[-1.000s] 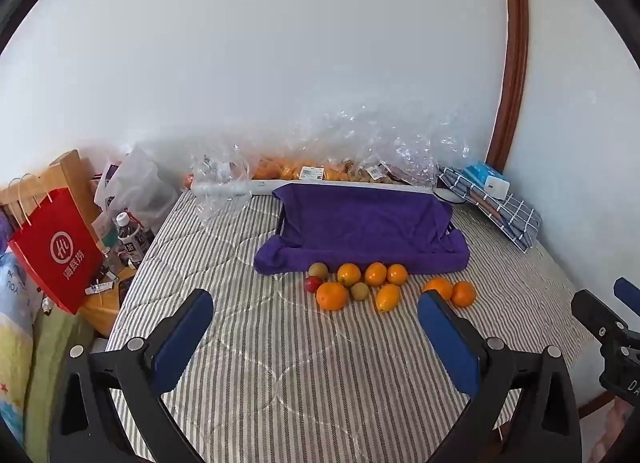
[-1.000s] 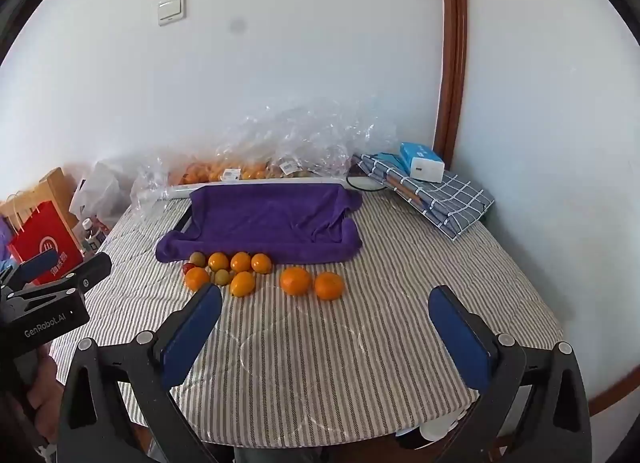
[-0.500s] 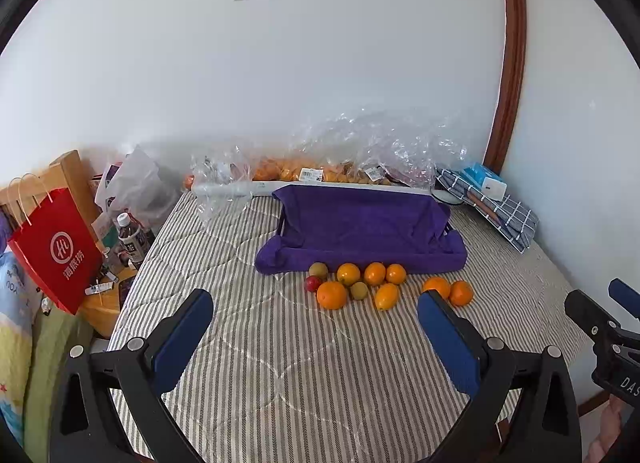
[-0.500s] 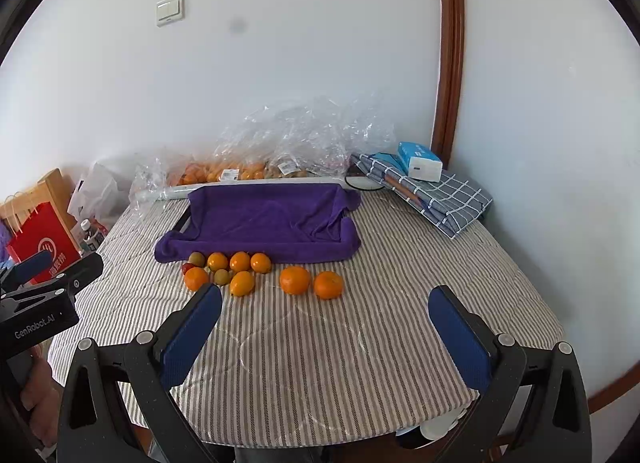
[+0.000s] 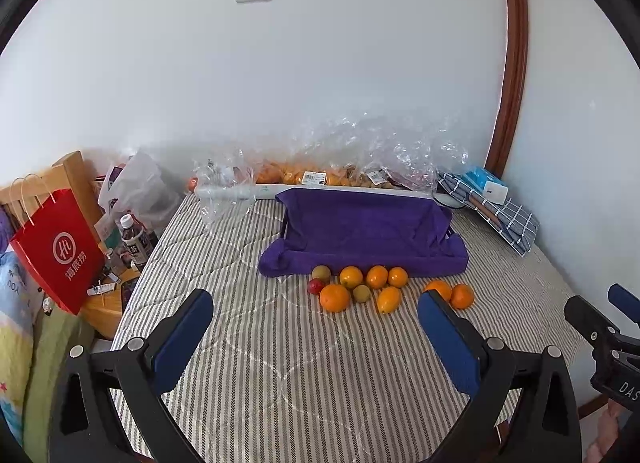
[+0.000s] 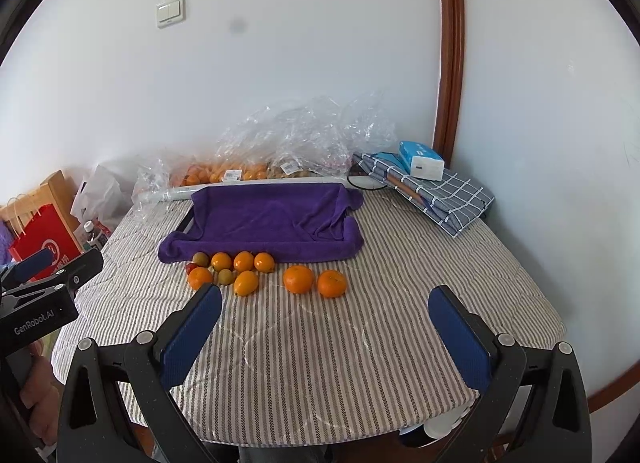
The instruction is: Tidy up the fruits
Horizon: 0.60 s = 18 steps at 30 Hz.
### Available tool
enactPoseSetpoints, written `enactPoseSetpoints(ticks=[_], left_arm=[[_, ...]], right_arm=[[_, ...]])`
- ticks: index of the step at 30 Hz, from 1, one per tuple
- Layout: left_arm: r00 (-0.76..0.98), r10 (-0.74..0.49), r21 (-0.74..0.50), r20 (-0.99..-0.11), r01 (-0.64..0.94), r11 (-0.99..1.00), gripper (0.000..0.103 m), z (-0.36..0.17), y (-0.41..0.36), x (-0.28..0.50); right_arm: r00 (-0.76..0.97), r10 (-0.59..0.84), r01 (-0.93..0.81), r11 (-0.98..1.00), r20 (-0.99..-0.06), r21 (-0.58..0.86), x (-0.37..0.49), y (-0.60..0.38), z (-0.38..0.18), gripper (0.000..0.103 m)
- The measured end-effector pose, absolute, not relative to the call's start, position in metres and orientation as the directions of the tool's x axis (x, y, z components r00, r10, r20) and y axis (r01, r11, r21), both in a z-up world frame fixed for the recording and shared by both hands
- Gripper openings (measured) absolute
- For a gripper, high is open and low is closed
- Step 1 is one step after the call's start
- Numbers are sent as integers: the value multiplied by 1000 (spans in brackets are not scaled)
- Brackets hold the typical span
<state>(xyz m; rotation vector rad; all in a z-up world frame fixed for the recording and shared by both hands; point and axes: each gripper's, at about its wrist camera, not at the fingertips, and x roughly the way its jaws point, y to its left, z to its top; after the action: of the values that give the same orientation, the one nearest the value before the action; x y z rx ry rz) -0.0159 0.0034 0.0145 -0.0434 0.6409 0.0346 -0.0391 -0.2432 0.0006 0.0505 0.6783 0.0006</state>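
Fruits (image 6: 244,269) sit loose on the striped tablecloth (image 6: 320,351), clustered just in front of the purple towel (image 6: 272,223): small oranges, two greenish ones, one red. Two bigger oranges (image 6: 314,281) lie a bit to the right, touching each other. Left gripper (image 5: 316,327) spread wide, nothing between its pads, hovering short of the pile. Right gripper (image 6: 326,327) likewise released and empty. Bagged fruit (image 5: 320,177) along the wall behind the towel.
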Motion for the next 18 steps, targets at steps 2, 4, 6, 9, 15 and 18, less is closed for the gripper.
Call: enactPoseSetpoints(ticks=[2,4,6,9,15,18], left_arm=[[800,17,-33,-599,-46,998,103,14,4,-16],[801,17,-34,-599,-47,998,103,14,5,-16],[800,18,-33,-600,-48,998,103,14,5,-16],[800,18,-33,-600,-48,998,103,14,4,-15],[802,23,-29,-597,-51,998,103,15,5,-16],[802,25,-29,-596,-52,998,103,15,5,-16]], right_arm=[[777,14,19,999,-629,46,-39,-243,0,102],[777,13,22,999,-629,48,-39,-243,1,102],[777,13,23,999,-629,49,-39,-243,1,102],[777,12,25,998,-629,49,-38,-243,1,102],[777,13,22,999,-629,48,-38,-243,1,102],[776,13,22,999,-630,48,-37,-244,1,102]])
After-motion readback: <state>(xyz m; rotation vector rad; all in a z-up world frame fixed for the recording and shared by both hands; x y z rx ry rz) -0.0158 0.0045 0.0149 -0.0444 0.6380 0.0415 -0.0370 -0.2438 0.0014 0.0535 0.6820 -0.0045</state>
